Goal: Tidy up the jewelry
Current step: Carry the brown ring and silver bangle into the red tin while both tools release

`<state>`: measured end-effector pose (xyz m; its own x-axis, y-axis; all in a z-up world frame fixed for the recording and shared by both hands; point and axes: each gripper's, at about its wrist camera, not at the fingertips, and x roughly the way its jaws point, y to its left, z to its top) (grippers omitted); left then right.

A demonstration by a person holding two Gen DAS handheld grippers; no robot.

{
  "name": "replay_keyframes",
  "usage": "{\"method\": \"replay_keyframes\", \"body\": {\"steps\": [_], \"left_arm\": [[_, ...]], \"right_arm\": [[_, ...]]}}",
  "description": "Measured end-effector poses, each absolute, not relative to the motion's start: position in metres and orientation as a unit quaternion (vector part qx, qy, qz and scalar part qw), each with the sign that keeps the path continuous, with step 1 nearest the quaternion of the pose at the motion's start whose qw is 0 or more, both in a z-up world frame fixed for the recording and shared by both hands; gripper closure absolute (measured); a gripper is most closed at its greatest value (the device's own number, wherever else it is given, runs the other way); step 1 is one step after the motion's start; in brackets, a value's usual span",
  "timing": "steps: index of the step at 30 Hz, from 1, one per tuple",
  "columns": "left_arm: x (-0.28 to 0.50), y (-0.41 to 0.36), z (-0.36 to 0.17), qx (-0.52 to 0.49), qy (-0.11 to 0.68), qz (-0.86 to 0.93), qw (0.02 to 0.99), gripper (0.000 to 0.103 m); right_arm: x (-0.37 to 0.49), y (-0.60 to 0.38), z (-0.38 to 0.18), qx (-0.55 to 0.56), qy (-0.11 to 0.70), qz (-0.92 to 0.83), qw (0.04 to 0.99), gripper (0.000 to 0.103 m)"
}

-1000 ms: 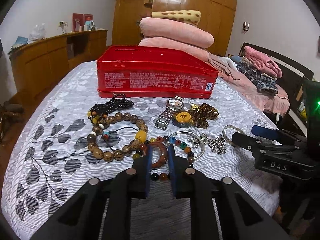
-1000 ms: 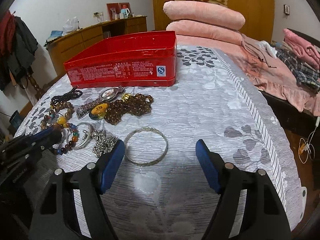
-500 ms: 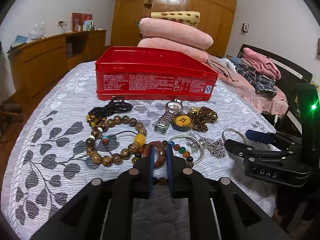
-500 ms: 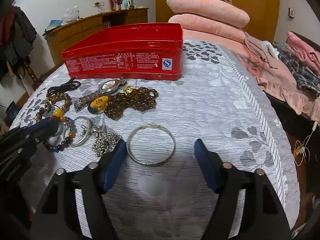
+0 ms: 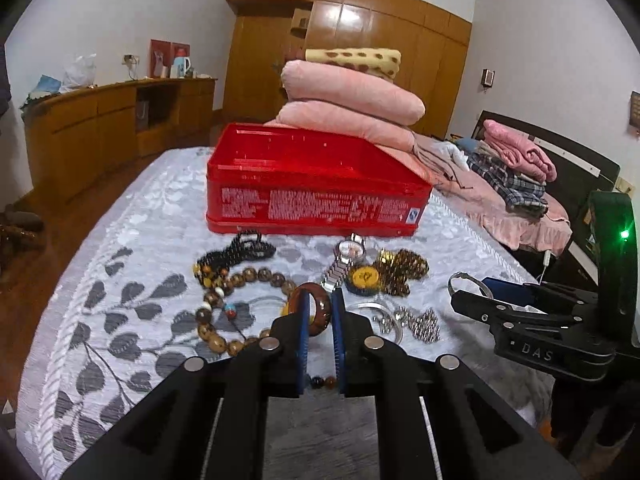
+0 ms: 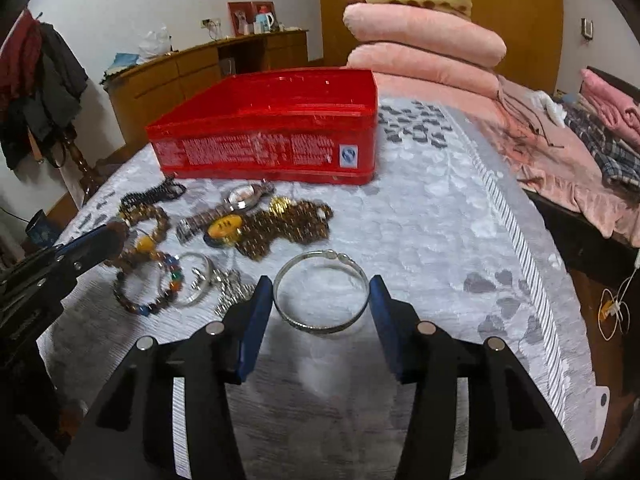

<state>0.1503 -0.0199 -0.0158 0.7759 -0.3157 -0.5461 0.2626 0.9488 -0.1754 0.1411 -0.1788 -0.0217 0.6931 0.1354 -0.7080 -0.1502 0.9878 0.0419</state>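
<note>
My left gripper (image 5: 319,312) is shut on a brown bangle (image 5: 316,306) and holds it above the bedspread. My right gripper (image 6: 321,296) is open, its fingers on either side of a silver bangle (image 6: 321,292) that lies flat. A red tin box (image 5: 316,186) stands open behind the jewelry; it also shows in the right wrist view (image 6: 272,128). A wooden bead bracelet (image 5: 236,308), a black bead strand (image 5: 240,250), a wristwatch (image 5: 344,260), a brown bead pile (image 5: 400,272) and a silver chain (image 5: 420,320) lie spread out.
The jewelry lies on a grey leaf-patterned bedspread (image 5: 132,280). Pink folded blankets (image 5: 352,96) are stacked behind the box. Clothes (image 5: 516,168) lie on the bed at right. A wooden cabinet (image 5: 100,132) runs along the left wall.
My left gripper closed on the brown bangle and lifted it off the bedspread. My right gripper moved forward and narrowed around the silver bangle.
</note>
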Motion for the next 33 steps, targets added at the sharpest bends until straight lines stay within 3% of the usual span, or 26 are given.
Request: {"method": "replay_keyframes", "body": {"steps": [18, 29, 31, 33], "left_arm": [[0.238, -0.022, 0.048, -0.037, 0.213, -0.128, 0.968, 0.092], [0.314, -0.024, 0.021, -0.039, 0.288, -0.119, 0.949, 0.092], [0.317, -0.022, 0.017, -0.041, 0.295, -0.114, 0.948, 0.087], [0.318, -0.020, 0.016, -0.044, 0.296, -0.110, 0.948, 0.073]], "right_arm": [[0.221, -0.170, 0.049, 0.005, 0.301, 0.094, 0.949, 0.055], [0.288, -0.161, 0.035, 0.017, 0.330, 0.098, 0.939, 0.055], [0.293, -0.160, 0.030, 0.016, 0.336, 0.098, 0.937, 0.055], [0.295, -0.158, 0.026, 0.013, 0.341, 0.098, 0.935, 0.054]]}}
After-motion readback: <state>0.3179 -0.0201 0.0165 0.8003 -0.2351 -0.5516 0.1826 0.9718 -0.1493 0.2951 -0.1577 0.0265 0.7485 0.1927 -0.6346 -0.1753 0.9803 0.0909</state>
